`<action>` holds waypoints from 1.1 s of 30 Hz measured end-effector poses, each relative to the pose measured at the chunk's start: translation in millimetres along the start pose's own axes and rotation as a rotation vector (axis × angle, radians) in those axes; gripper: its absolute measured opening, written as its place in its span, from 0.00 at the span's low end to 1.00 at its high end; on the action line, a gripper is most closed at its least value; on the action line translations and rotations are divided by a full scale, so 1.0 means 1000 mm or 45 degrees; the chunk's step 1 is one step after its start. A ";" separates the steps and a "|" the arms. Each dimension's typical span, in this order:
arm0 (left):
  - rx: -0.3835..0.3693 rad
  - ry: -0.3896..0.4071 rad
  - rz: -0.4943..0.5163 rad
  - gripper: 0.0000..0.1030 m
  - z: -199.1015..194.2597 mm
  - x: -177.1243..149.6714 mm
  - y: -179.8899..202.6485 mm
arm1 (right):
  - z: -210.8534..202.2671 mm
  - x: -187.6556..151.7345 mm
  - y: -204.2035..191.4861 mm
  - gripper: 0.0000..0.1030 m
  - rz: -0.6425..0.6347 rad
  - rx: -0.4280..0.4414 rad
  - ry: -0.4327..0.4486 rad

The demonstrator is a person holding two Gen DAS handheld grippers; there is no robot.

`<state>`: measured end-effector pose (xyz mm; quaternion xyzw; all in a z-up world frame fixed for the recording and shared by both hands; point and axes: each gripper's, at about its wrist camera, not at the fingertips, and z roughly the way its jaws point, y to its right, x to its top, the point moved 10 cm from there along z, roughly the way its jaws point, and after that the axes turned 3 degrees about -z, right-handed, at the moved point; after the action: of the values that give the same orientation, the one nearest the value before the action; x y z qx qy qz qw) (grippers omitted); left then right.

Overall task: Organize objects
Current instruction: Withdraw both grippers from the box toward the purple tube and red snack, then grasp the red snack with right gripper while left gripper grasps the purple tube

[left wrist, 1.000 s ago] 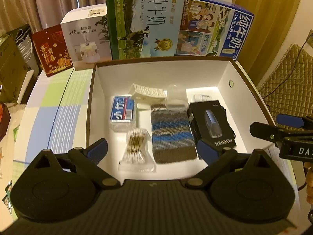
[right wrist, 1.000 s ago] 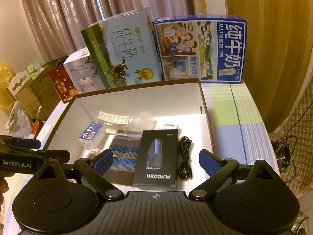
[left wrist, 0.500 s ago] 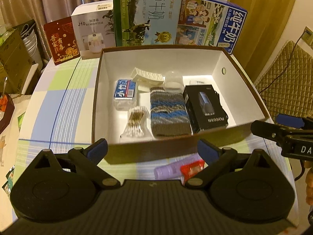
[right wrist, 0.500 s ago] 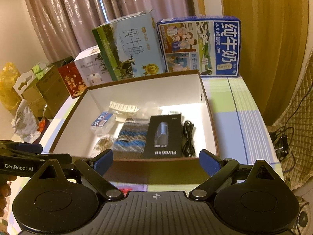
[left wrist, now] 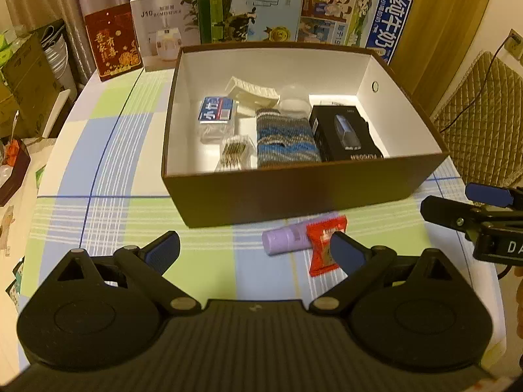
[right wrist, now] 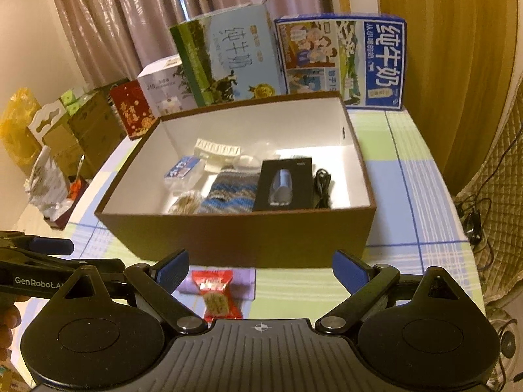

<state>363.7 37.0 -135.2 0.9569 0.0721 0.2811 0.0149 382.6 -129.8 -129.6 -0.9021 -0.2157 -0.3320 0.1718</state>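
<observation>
Both the left tongs (left wrist: 255,249) and right tongs (right wrist: 261,267) are hanging released over the red snack packet (right wrist: 216,293) and purple tube (left wrist: 285,242) lying before the brown box (right wrist: 242,235).

Both wrist views face the brown box (left wrist: 294,192) from nearby, sharing it.

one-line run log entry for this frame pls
left gripper: open, empty | right gripper: open, empty | brown box: partly filled | red snack packet and purple tube: on tablecloth, outside box

Your left gripper's finger (left wrist: 347,254) covers part of the red packet (left wrist: 323,245); the box wall (right wrist: 238,232) hides the cable's (right wrist: 322,184) near end.
</observation>
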 end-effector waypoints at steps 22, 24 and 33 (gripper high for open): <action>0.037 -0.071 -0.008 0.94 0.019 -0.037 -0.013 | 0.027 -0.053 -0.023 0.89 -0.059 0.029 -0.130; 0.037 -0.078 -0.010 0.94 0.022 -0.038 -0.015 | 0.031 -0.056 -0.025 0.89 -0.068 0.031 -0.139; 0.048 -0.116 -0.028 0.94 0.041 -0.045 -0.030 | 0.053 -0.066 -0.034 0.85 -0.116 0.036 -0.172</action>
<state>344.4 60.4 -196.3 0.9679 0.0872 0.2357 0.0032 347.9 -94.7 -206.4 -0.9091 -0.2723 -0.2750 0.1542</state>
